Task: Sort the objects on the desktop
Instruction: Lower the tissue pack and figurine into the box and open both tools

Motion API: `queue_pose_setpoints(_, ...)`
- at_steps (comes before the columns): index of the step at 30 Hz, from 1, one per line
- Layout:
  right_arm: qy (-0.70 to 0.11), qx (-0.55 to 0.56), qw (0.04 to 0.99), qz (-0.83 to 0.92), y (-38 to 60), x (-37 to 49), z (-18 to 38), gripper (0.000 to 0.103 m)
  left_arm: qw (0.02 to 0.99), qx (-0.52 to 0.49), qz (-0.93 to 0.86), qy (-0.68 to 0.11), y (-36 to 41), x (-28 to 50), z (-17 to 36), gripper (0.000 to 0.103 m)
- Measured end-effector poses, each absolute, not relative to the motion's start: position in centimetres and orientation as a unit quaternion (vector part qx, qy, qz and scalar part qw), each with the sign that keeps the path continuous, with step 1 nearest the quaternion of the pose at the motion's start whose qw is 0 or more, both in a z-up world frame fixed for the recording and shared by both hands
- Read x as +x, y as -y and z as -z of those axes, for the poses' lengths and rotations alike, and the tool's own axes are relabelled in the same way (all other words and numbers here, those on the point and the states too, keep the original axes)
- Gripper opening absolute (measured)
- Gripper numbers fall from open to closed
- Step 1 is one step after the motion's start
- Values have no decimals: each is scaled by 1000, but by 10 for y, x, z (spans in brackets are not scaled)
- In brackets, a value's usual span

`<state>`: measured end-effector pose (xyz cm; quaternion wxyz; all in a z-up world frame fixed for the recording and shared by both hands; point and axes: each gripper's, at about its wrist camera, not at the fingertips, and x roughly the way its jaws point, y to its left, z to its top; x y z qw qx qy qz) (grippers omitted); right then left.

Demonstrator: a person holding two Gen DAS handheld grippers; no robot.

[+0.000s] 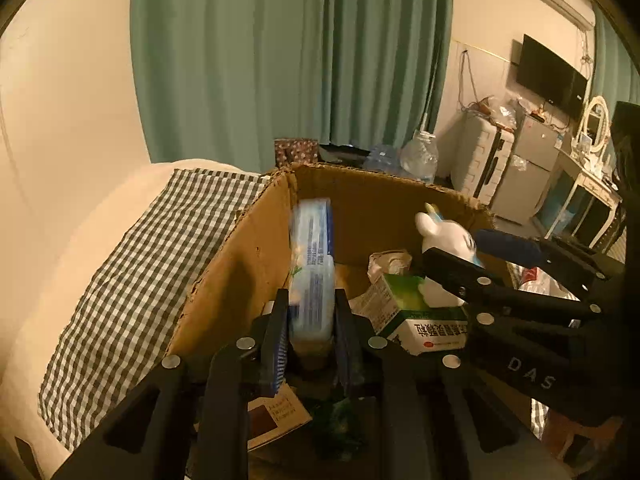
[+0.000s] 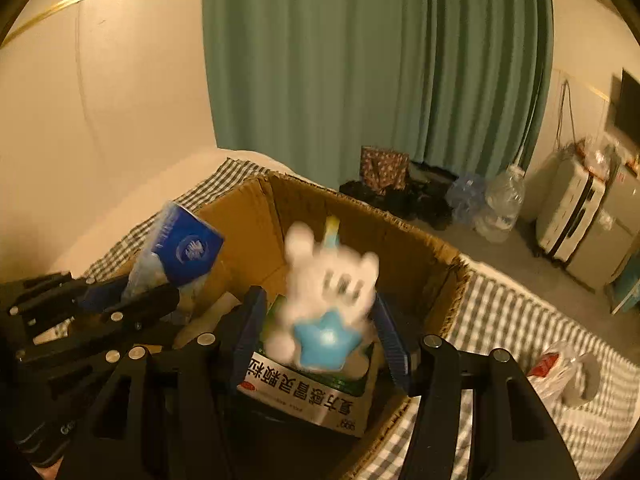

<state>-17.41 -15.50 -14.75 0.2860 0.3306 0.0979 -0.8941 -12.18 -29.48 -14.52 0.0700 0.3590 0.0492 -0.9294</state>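
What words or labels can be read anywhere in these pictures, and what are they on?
"DAS": right gripper, on its black arm.
"999": green and white medicine box, upside down at a corner.
Large Chinese characters on the same box: upside down, not clear enough to quote.
Blue packet in the left gripper: print too blurred.

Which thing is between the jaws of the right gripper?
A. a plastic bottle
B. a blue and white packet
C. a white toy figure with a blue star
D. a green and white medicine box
C: the white toy figure sits between the right gripper jaws, over the cardboard box.
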Motion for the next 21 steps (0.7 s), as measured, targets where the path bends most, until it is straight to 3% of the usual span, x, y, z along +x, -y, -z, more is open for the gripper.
queue_pose_setpoints(2,-89,329,280,897,152,-174,148,73,69,358,930,-52,295,-120,144,28)
queue_pose_setpoints(7,-84,308,271,908,143,-164,138,74,70,338,937,-60,297,-114,133,46)
queue_pose_setpoints(11,-82,300,261,914,136,-153,126,76,64,328,941,-59,294,-112,122,47)
queue_pose_setpoints(13,-82,295,256,917,132,-149,121,77,64,315,945,-53,290,-110,114,55)
queue_pose_setpoints(17,-72,291,246,922,120,-144,110,77,63,299,951,-56,286,-105,102,61)
queue_pose_setpoints(21,-86,293,238,922,109,-142,92,80,63,280,956,-57,278,-102,87,82)
